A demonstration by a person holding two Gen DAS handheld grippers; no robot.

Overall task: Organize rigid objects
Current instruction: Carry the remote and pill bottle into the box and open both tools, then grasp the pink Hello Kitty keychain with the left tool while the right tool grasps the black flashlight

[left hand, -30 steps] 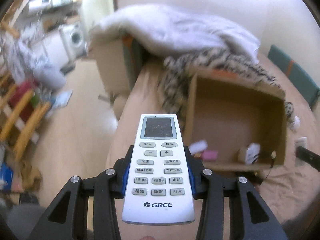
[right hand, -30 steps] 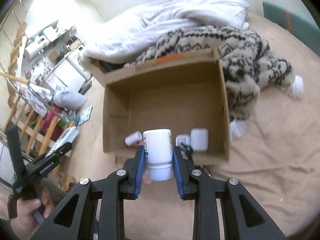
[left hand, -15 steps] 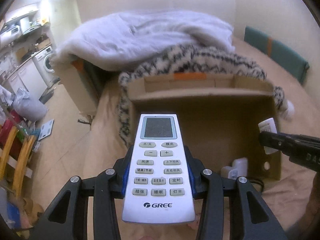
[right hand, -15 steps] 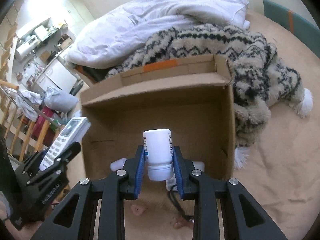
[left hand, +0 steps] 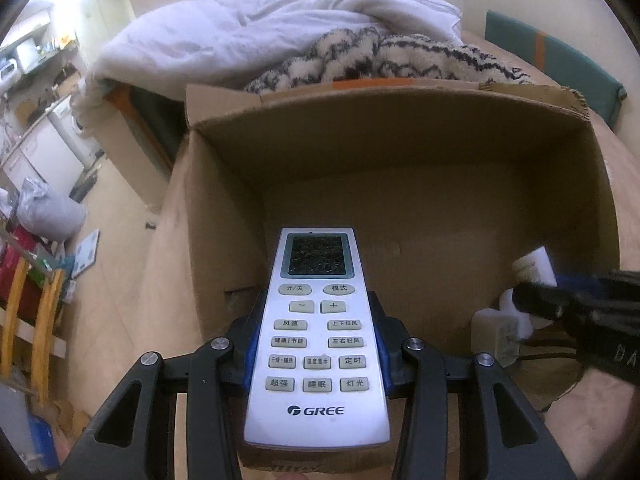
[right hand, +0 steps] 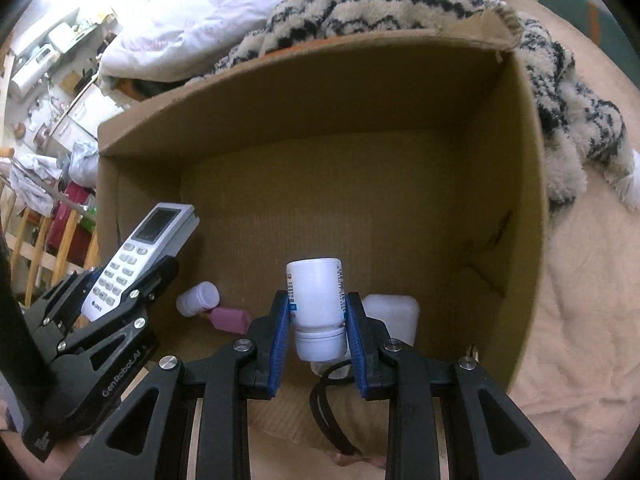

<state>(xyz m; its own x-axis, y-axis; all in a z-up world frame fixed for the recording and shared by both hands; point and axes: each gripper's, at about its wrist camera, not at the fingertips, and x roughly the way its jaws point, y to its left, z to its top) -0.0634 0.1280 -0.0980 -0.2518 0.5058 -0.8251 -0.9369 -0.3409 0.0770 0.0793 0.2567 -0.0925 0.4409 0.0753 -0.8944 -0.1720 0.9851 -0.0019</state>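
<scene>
inside cardboard box point(right hand: 524, 184): small bottle point(right hand: 198, 298), pink block point(right hand: 230, 319); tools gripping remote point(left hand: 318, 344), white bottle point(right hand: 318, 308)

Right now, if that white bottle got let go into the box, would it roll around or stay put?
The white bottle is round-sided, so on its side it would probably roll a little. It is held cap toward the camera, so it likely won't land upright. The cardboard box walls and the small bottle and pink item already lying inside should stop it soon.
</scene>
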